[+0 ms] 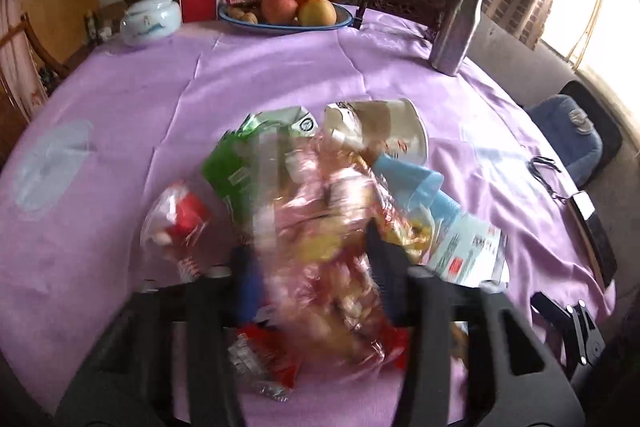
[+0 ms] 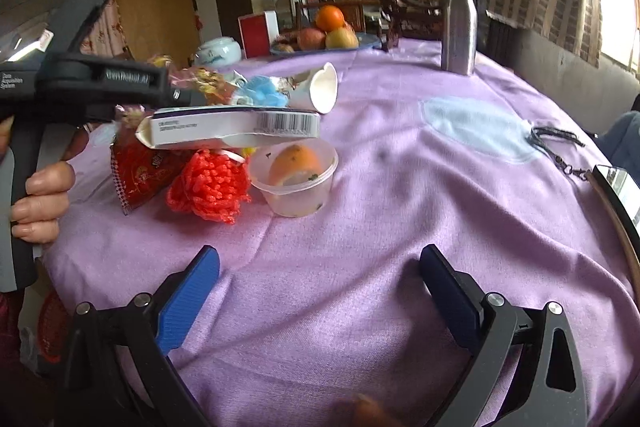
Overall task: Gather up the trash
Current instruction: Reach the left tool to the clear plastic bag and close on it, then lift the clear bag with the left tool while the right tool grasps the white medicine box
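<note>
Left wrist view: we are pinching a crinkly clear wrapper (image 1: 320,239) between our left tongs (image 1: 316,267), its blurred bulk hanging over the trash pile on the purple tabletop (image 1: 280,67). Around it are lying a green carton (image 1: 236,167), a tipped paper cup (image 1: 384,131) and a pale blue packet (image 1: 440,211). In the right wrist view, our right tongs (image 2: 320,267) are standing spread over bare cloth, holding nothing. Beyond them are sitting a plastic tub with orange peel (image 2: 296,179), a red net (image 2: 208,187), a red snack bag (image 2: 140,175) and a flat barcoded box (image 2: 236,127). A hand (image 2: 40,203) is gripping the left tool's handle.
</note>
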Tool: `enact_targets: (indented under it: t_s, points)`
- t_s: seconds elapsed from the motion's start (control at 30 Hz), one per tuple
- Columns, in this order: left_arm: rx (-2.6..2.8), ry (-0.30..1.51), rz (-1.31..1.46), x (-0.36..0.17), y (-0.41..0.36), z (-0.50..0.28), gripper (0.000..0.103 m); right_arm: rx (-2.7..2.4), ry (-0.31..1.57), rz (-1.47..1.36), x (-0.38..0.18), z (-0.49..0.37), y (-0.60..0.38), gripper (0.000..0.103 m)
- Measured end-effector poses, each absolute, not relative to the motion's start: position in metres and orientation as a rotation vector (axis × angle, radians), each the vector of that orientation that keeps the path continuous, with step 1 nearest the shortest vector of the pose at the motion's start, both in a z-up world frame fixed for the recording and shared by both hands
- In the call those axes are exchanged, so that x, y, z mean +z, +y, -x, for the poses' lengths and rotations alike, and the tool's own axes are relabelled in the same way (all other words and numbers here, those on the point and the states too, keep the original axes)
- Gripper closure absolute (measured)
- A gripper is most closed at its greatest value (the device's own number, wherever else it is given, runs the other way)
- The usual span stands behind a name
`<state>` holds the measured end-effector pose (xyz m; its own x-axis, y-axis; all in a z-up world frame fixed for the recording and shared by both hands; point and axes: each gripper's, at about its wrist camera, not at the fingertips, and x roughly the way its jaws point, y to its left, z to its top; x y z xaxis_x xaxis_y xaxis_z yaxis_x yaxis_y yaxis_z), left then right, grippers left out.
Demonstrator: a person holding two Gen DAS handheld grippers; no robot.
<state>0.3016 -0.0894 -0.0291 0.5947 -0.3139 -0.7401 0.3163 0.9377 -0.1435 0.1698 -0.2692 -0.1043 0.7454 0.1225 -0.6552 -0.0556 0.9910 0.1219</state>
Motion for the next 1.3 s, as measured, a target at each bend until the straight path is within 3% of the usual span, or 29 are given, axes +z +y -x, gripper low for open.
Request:
enact_targets:
  t_s: [0.13,0.3,0.5,0.8,1.1,1.3]
  points:
    - [-0.342,0.808,0.015,-0.016,-0.06,-0.29,0.07,0.124,0.695,-0.088,-0.104,-0.165,-0.273,0.005]
    - [-0.305,0.755,0.085,0.008,-0.013,-0.271,0.07,0.149,0.772,-0.115,-0.097,-0.172,-0.279,0.005]
    - [-0.275,0.661,0.127,0.028,0.023,-0.238,0.07,0.213,0.712,-0.176,-0.065,-0.185,-0.275,0.005]
    - [-0.23,0.696,0.125,0.0,0.042,-0.218,0.07,0.255,0.717,-0.08,-0.052,-0.225,-0.226,0.006]
    - [-0.243,0.714,0.142,-0.015,0.05,-0.218,0.07,-0.049,0.762,-0.186,-0.061,-0.221,-0.322,0.005]
    - [-0.253,0.725,0.185,-0.022,0.05,-0.22,0.07,0.025,0.771,-0.171,-0.056,-0.232,-0.299,0.005]
